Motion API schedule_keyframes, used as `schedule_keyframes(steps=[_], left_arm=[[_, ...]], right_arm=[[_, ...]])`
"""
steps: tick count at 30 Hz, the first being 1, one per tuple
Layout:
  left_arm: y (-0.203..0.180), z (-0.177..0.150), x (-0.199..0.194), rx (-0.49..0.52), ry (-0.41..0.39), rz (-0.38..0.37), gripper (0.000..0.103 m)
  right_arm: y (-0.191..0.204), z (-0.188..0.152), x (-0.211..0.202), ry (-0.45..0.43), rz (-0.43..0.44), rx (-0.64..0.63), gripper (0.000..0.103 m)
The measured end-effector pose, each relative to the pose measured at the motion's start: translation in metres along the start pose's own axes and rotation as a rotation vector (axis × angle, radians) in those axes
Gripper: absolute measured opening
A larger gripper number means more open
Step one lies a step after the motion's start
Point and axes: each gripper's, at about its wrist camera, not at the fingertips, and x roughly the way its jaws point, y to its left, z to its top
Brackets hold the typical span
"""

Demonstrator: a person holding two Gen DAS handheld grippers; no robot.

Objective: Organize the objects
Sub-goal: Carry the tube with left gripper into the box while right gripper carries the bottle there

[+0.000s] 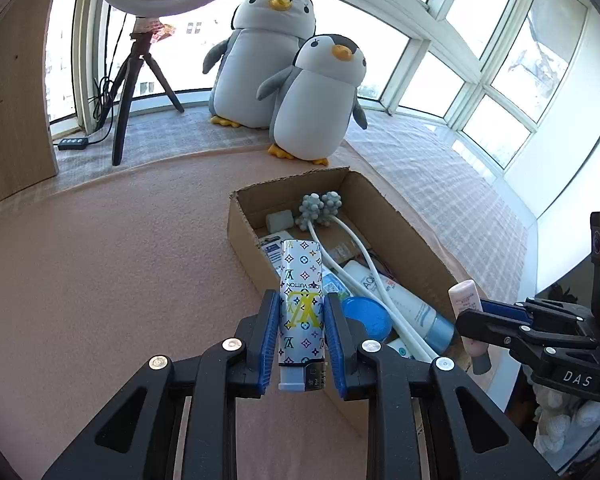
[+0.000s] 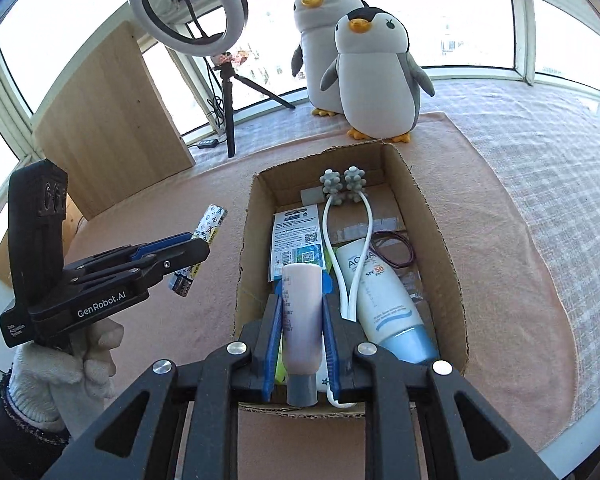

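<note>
Left gripper (image 1: 302,330): fingers clamped on patterned tube (image 1: 301,304), held just left of cardboard box (image 1: 404,224).
Right gripper (image 2: 302,330): fingers gripping pink bottle (image 2: 302,316), over box's near end.

Bright daylight from blown-out windows (image 1: 496,4), sharp focus, strong fisheye bending and dark vignette at corners, soft shadows

Two plush penguins (image 2: 364,68) stand side by side on the window ledge, the smaller one (image 1: 316,100) in front of and touching the larger. Left of them a ring light (image 2: 188,4) sits on a black tripod (image 1: 134,92). A wooden board (image 2: 112,120) leans by the windows (image 1: 512,52). A pink cloth (image 1: 100,260) covers the surface.
</note>
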Motion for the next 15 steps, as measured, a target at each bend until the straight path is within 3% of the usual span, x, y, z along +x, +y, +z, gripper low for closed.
schedule_keyframes(steps=[9,10,11,12,13,15], left_arm=[[-0.034,0.026,0.038,0.048,0.018,-0.018,0.026],[-0.035,0.026,0.04,0.05,0.021,-0.013,0.031],[-0.035,0.027,0.041,0.048,0.023,-0.006,0.05],[-0.035,0.028,0.042,0.043,0.019,0.0,0.064],[-0.034,0.028,0.041,0.038,0.011,0.007,0.066],[-0.031,0.027,0.041,0.037,0.011,0.02,0.066]], right_arm=[[-0.026,0.001,-0.001,-0.002,-0.017,0.036,0.018],[-0.027,0.002,-0.001,-0.001,-0.017,0.037,0.02],[-0.029,0.001,-0.001,0.001,-0.023,0.041,0.023],[-0.03,0.001,-0.001,0.0,-0.026,0.045,0.033],[-0.031,0.001,-0.003,-0.006,-0.028,0.047,0.042],[-0.033,0.001,-0.004,-0.012,-0.036,0.048,0.047]])
